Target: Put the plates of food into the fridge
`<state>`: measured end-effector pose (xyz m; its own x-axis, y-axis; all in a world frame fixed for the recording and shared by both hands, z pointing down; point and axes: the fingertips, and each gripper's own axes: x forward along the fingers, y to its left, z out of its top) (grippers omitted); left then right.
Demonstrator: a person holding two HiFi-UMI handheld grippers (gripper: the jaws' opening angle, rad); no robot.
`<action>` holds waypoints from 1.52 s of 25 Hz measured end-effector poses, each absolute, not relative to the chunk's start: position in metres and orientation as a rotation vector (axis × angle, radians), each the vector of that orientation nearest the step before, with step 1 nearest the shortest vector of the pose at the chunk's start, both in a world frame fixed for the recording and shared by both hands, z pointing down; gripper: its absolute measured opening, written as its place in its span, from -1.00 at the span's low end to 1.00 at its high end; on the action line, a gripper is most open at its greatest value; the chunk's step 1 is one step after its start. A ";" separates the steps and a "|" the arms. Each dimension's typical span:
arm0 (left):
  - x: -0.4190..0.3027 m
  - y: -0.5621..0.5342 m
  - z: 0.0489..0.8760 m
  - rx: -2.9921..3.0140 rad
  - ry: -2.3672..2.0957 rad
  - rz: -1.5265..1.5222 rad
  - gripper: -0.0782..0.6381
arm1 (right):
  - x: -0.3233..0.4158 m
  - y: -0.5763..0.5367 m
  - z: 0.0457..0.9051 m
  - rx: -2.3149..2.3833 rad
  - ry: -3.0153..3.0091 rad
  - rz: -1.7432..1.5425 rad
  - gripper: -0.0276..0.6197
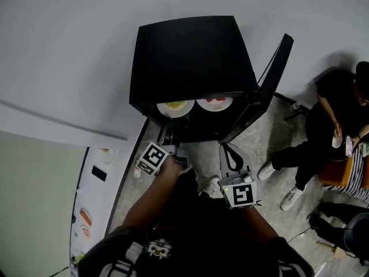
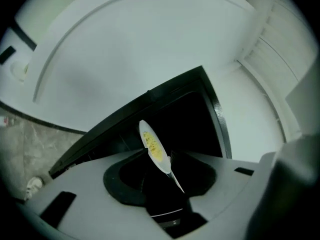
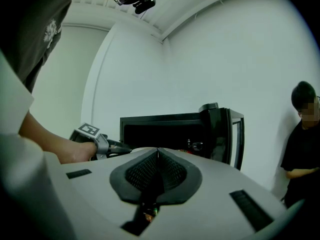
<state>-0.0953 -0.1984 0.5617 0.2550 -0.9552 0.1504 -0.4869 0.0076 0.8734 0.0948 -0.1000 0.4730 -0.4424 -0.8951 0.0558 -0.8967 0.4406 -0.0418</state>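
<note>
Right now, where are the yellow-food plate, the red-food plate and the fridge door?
yellow-food plate (image 1: pixel 176 107): head view, its centre.
red-food plate (image 1: pixel 214 103): head view, its centre.
fridge door (image 1: pixel 275 68): head view, its upper edge.

My left gripper (image 2: pixel 163 178) at the fridge (image 2: pixel 200 115)
I saw its jaws apart, the plate of yellow food (image 2: pixel 152 146) edge-on between them, the black fridge's dark inside behind.

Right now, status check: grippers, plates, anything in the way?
Left gripper open, yellow-food plate between, not clamped. Right gripper shut, empty. Red-food plate beside it, both in fridge. Door open, nothing blocking.
</note>
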 end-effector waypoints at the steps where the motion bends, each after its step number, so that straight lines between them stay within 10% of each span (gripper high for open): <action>1: -0.094 -0.191 0.556 1.673 -1.381 -0.614 -0.41 | 0.094 -0.099 0.472 1.643 -2.651 0.098 -0.83; 16: -0.029 -0.084 0.429 2.640 -1.556 -0.077 -0.72 | 0.072 -0.083 0.425 1.657 -2.764 -0.006 -0.83; 38: -0.076 0.015 0.417 2.693 -1.434 -0.113 -0.72 | 0.015 0.026 0.387 1.763 -2.640 -0.220 -0.84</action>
<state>-0.0759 0.0154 0.4166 0.5571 -0.8301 -0.0236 -0.8235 -0.5559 0.1129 0.0153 0.0260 0.3872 -0.3854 -0.9161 -0.1101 -0.9217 0.3767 0.0922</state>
